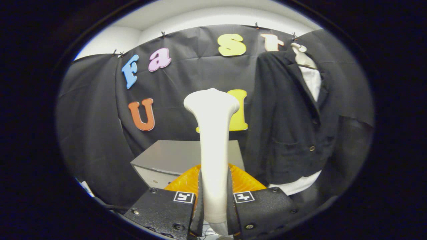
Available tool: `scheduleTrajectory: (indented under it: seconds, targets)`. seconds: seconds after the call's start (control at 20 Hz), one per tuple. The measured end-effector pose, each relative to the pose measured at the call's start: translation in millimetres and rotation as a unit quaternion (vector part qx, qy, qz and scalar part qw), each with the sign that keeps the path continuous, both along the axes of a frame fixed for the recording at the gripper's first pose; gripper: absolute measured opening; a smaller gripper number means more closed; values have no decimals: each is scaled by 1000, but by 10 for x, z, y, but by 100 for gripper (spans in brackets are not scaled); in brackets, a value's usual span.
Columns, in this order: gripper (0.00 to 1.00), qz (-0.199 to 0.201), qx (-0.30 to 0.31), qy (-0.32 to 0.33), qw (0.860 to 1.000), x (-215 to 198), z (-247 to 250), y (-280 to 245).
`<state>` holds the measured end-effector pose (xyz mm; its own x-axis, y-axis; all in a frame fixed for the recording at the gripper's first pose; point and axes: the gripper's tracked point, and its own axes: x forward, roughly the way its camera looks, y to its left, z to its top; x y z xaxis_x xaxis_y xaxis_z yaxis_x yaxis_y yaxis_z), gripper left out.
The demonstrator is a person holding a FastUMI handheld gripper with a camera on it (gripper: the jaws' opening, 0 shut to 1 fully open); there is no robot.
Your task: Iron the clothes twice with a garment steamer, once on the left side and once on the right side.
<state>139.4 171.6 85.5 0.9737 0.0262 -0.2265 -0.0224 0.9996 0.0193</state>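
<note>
A white garment steamer [214,140] stands upright between my fingers, its flared head at the top, in front of the booth wall. My gripper [214,203] is shut on its handle, with a finger [199,200] pressing on each side. A black jacket [290,123] over a white shirt hangs on a white hanger [300,55] to the right of the steamer and beyond it. The steamer head is apart from the jacket, to the left of its front panel.
A grey box [176,158] sits behind the steamer, below the wall. An orange ribbed object [245,180] lies just behind the fingers, partly hidden by the steamer. The black cloth wall hangs behind everything.
</note>
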Motion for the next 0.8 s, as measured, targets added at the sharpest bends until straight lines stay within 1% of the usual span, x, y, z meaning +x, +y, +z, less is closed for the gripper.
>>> scheduleTrajectory:
  seconds: [0.2, 0.5, 0.7, 0.8]
  targets:
    - [30, -43, -10, -32, 998, -260, 197, -437]
    - [30, -91, -35, -95, 991, -405, 568, -1011]
    - [30, -104, -46, -120, 986, -375, 749, -1351]
    - [30, -106, -40, -129, 985, -315, 844, -1508]
